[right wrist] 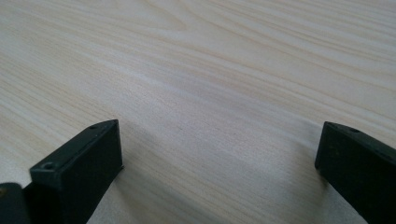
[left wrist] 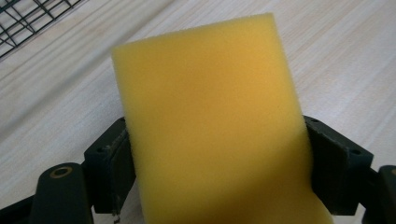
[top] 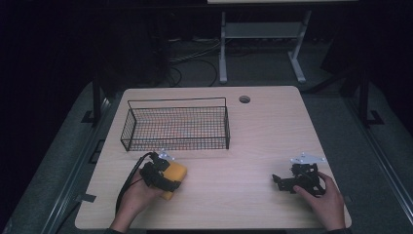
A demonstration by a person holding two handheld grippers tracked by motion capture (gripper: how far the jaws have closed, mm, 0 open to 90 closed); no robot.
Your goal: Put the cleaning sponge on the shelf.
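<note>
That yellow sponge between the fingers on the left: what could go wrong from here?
1. The sponge is soft foam. The left gripper has a finger on each side of it, and a light squeeze could let it slip or twist out when lifted.
2. The wire basket stands just behind it, with tall mesh walls, so a low carry could catch the sponge on the rim.
3. The right gripper rests open over bare table, too far off to steady a slip.
</note>
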